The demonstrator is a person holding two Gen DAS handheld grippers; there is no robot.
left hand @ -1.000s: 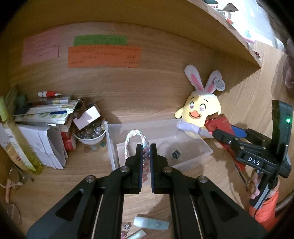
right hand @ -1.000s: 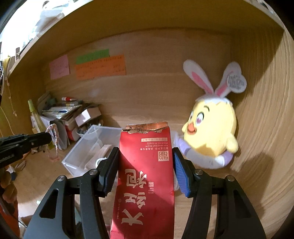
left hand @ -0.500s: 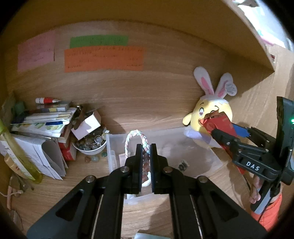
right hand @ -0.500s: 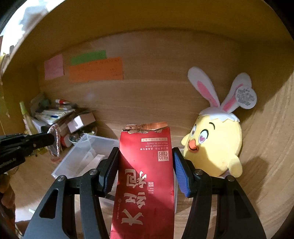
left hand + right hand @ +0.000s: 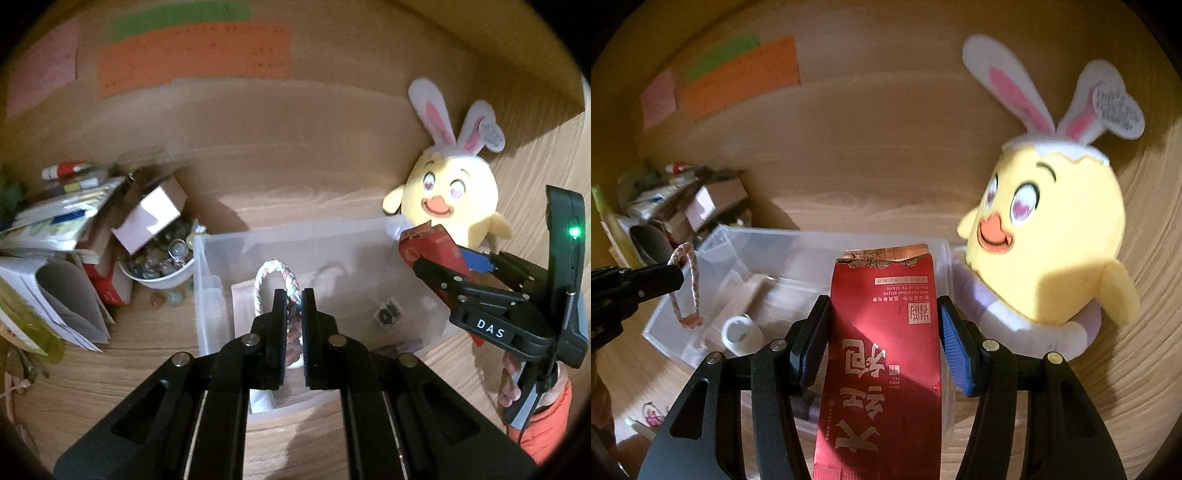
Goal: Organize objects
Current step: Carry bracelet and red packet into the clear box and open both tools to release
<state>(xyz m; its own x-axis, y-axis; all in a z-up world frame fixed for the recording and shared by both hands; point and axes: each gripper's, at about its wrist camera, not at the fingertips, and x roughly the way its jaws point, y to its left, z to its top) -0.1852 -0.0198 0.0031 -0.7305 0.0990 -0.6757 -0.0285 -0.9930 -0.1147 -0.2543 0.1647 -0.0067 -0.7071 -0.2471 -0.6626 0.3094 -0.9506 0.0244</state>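
The left gripper [image 5: 293, 295], jaws pinching shut, is holding a soft braided rope loop [image 5: 275, 273] at frame centre over the clear bin [image 5: 207, 295]. The right gripper [image 5: 884, 332], jaws half-spread, is gripping a light, crushable red tea packet [image 5: 886, 350] by its side edges beside the plush chick [image 5: 1049, 236].

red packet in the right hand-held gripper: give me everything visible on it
The red packet is a flat, glossy foil-look pouch, red with gold Chinese characters and small print that read upside down from the right wrist view. Its top strip is coppery, its edge ragged, apparently torn open. It stands lengthwise along the fingers, clamped at both side edges by the right hand-held gripper, top end pointing forward over the clear plastic bin. Nothing else visibly touches it.
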